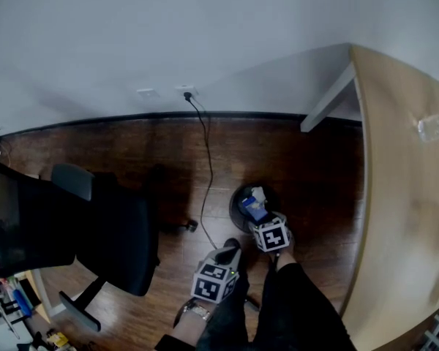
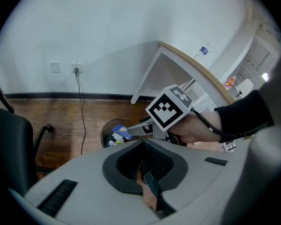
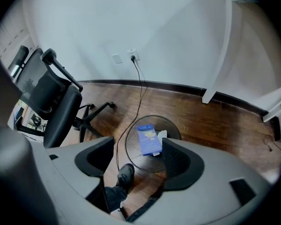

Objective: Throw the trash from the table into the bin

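**Hanging Open Over the Bin**

While hovering above the round bin (image 3: 127,142) at the centre of its own view, holding the right gripper (image 3: 136,158) wide open, pads pressing on nothing. Framing a blue carton (image 3: 148,139) between the jaws but below them, lying inside the bin beside a white scrap (image 3: 162,135). Holding the left gripper (image 2: 143,167) closed, jaws meeting, nothing made out between them. Trailing a black cable (image 1: 207,167) from the wall toward the bin. Lying on the table (image 1: 402,196) at the head view's right edge: a clear bottle (image 1: 435,125). Standing at lower left: a black office chair (image 1: 117,232).
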